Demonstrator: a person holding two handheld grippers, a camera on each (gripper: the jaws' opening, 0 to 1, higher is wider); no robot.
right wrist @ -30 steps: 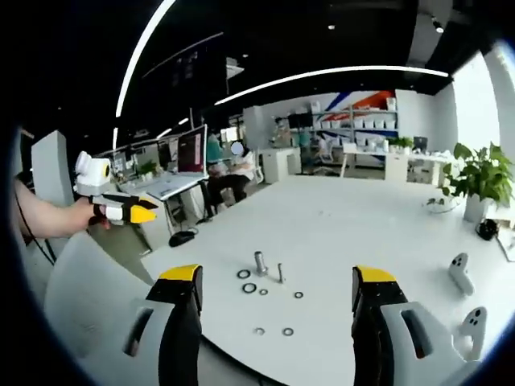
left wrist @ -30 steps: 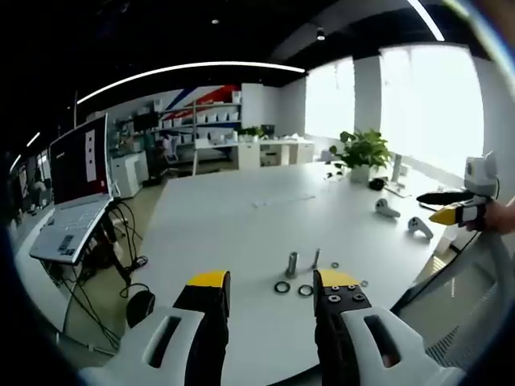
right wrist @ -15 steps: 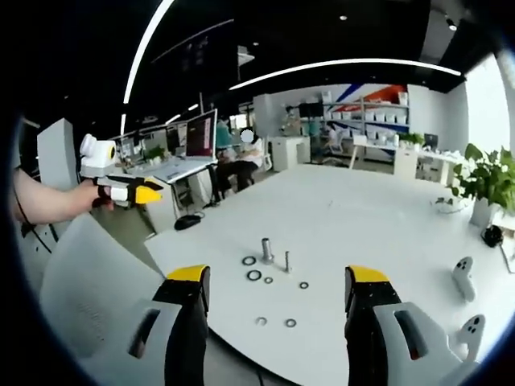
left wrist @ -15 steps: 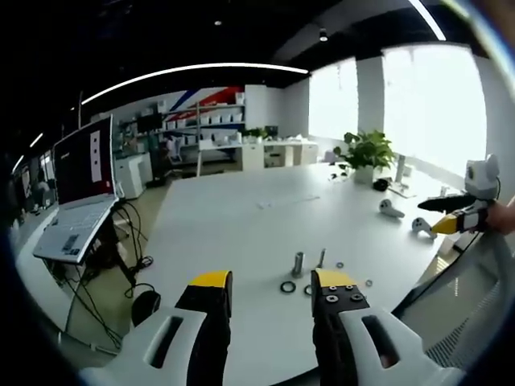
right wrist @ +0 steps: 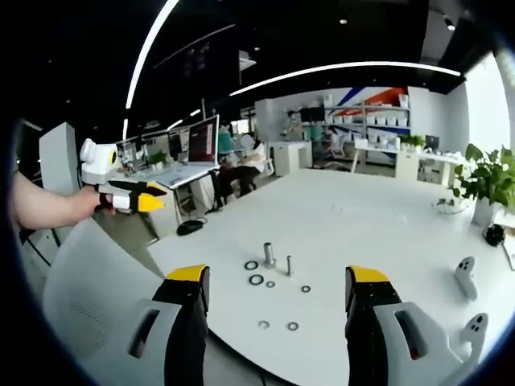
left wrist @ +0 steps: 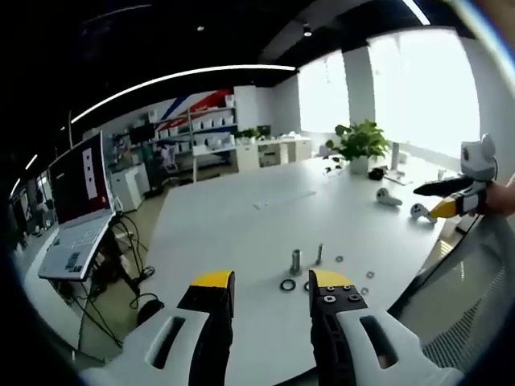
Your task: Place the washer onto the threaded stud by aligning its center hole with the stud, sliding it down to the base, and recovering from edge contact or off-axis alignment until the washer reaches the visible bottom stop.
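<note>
Left gripper view: the left hand-held gripper [left wrist: 267, 283] rises from six o'clock with its jaws spread and nothing between them. Just past the tips, on the white desk [left wrist: 233, 233], stand a short metal cylinder [left wrist: 296, 260] and, at its three o'clock, the thin stud [left wrist: 319, 254]. A dark washer [left wrist: 287, 285] lies flat at the cylinder's seven o'clock, and smaller washers [left wrist: 366, 283] are scattered toward four o'clock. Compared with a second ago the parts sit slightly nearer the jaw tips and the room has swung, so the camera has crept forward; the parts themselves look unmoved. At three o'clock the right hand-held gripper [left wrist: 447, 198] is held off the desk edge. A laptop [left wrist: 74, 211] stands at nine o'clock; no writing on it can be read.

Right gripper view: the right hand-held gripper's [right wrist: 278, 279] jaws are also spread wide and empty. The cylinder [right wrist: 269, 254], stud [right wrist: 289, 264] and two dark washers [right wrist: 256, 279] lie between them, well ahead. The left hand-held gripper [right wrist: 133, 199] shows at nine o'clock. This view has barely shifted in the last half second.

My reading: no washer is picked up yet, so the approach is only starting. No brands or labels are legible.
</note>
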